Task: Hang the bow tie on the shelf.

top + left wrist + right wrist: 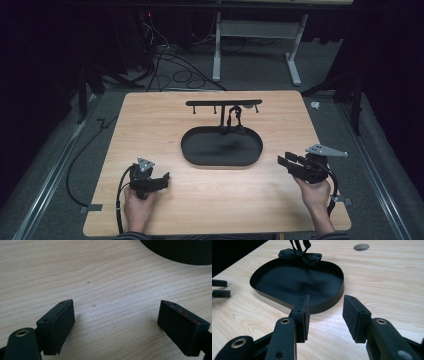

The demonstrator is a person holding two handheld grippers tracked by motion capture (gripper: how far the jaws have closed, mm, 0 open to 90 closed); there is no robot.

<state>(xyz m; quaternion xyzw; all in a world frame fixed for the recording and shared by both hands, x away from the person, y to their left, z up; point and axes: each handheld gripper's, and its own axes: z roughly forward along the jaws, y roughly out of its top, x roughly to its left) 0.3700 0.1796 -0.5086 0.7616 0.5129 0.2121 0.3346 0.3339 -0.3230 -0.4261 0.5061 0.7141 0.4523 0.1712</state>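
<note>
At the far rim of the oval black tray (200,159), a black bow tie (300,255) hangs by its strap from a T-shaped stand (223,103), its wings resting just on the tray's edge. It seems the likely target, since the right gripper (325,312) faces it across the tray with its jaws apart and nothing between them. The left gripper (116,322) hovers low over bare wooden table (75,270) near the tray's corner, jaws spread wide and empty.

The main risk, I judge, is the stand: it looks slim and top-heavy, so a tug on the tie while the strap is looped over the bar could tip it or drag the whole tray. Soft fabric may also slip from the pads if only one wing is pinched, and a low approach could knock the tray's thin wall. A free hand steadying the stand would help.
</note>
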